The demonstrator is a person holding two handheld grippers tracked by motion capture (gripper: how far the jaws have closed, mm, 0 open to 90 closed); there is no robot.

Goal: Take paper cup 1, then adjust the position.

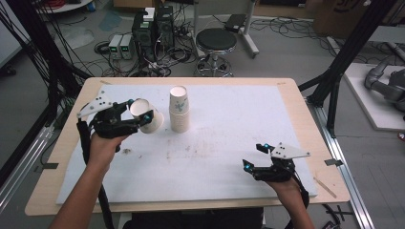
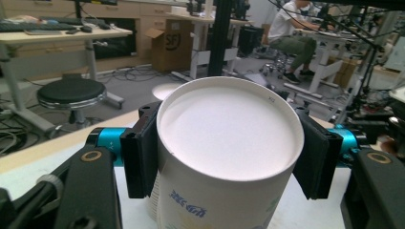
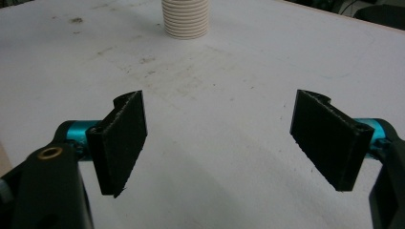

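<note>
A white paper cup with blue print (image 1: 145,116) is pinched between the black pads of the left gripper (image 1: 139,110), one pad pressed on each side of its wall just below the rim, as is seen in the left gripper view (image 2: 229,143). In the high view the cup is held tilted, its open mouth turned up and toward the person, over the far left part of the white sheet-covered wooden table (image 1: 229,143). Just to its right, near but apart from it, a tall stack of white paper cups with a green print (image 1: 179,109) stands upright on the sheet; nothing is seen between the held cup and the stack.

The right gripper (image 1: 254,156) is held low over the near right part of the table, well apart from both, with its jaws spread wide and nothing between them. In the right gripper view the ribbed foot of the stack (image 3: 185,19) is seen far ahead across bare, lightly stained sheet. Beyond the table's far edge a black round stool (image 1: 216,40) stands on the floor among cables.
</note>
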